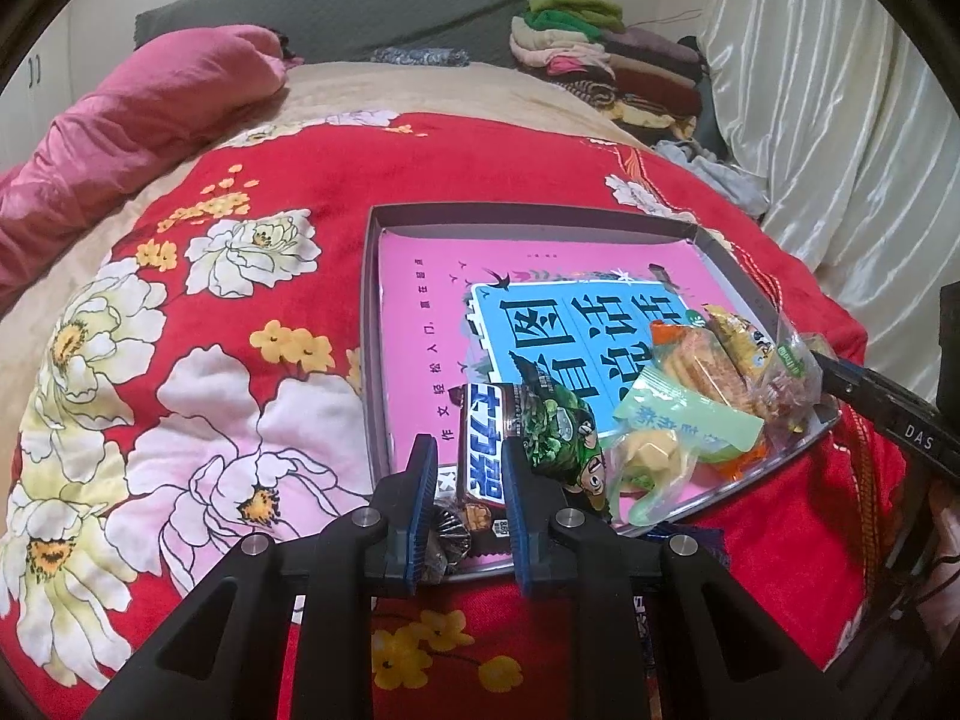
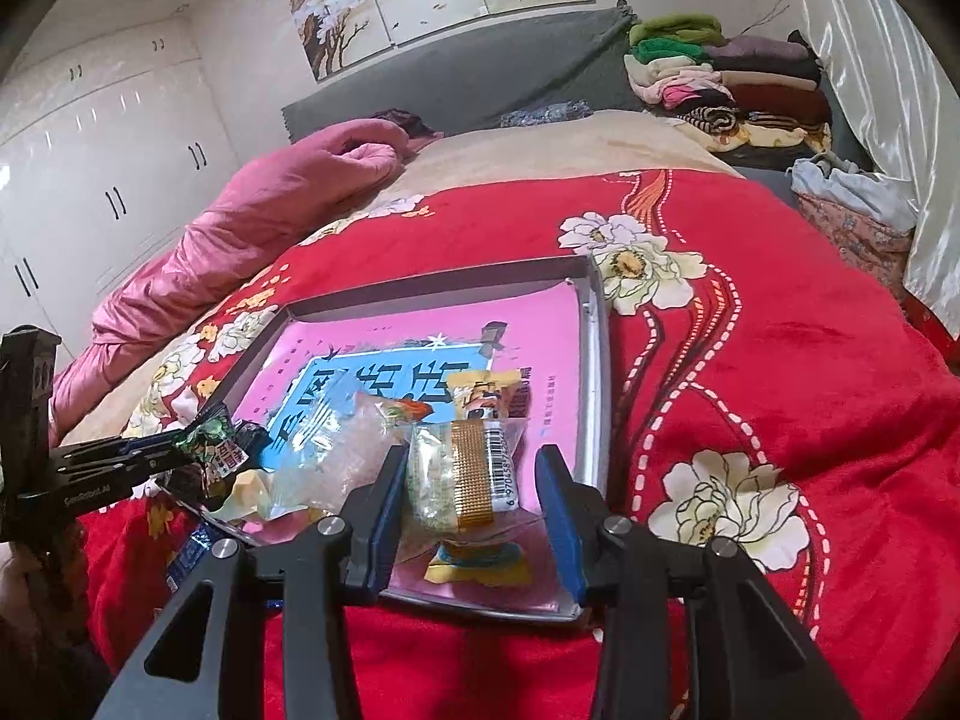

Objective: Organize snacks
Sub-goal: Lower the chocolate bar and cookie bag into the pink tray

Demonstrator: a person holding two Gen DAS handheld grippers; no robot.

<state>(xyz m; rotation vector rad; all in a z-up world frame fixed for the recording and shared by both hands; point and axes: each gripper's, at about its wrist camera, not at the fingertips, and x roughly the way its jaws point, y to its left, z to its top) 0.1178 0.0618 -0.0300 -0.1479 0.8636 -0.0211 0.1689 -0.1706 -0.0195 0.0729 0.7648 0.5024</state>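
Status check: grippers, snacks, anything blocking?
Left gripper shut on chocolate bar. Right gripper straddles clear snack packet, grip unclear. Other snacks crowd tray corner.

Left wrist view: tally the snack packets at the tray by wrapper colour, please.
Brown bar: 1
Dark green packet: 1
Pale green packet: 1
Orange packet: 1
Yellow packet: 1
Clear packet: 1
Total: 6; a dark foil piece at the near rim of the tray is too hidden to class.
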